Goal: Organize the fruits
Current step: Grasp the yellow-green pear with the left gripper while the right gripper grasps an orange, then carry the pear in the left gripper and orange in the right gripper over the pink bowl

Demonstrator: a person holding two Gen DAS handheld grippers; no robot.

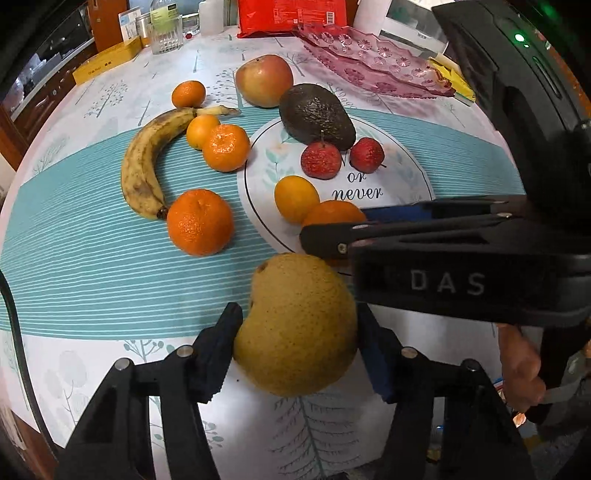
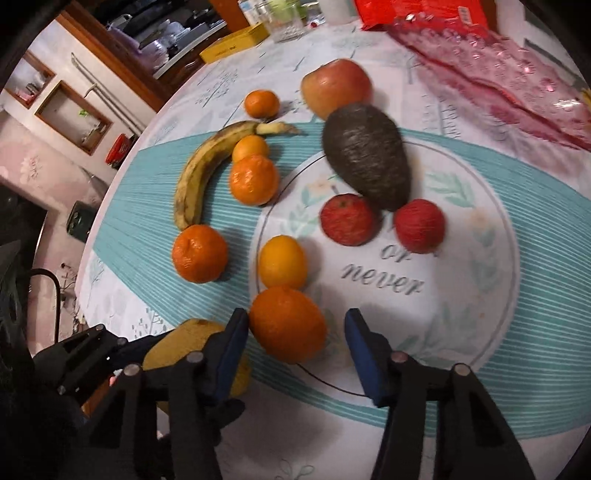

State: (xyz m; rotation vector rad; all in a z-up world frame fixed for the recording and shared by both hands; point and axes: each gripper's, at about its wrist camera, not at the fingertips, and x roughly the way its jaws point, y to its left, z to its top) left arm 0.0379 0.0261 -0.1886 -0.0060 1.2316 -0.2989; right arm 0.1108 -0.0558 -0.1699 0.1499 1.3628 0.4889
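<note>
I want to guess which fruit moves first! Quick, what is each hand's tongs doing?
Left tongs: shut on the pear.
Right tongs: open around an orange, one pad touching it.

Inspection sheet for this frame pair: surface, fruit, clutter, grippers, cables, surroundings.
Surface: patterned tablecloth with a printed circle.
Job's things: pear, banana, apple, avocado, two red fruits, loose oranges.
Clutter: pink tray, red packet, glass jar, yellow box.
Grippers: left gripper pads against the pear; right gripper jaws straddle an orange, far pad apart from it.
Cables: dark cord at table edge.
Surroundings: wooden cabinet, wall niches.
</note>
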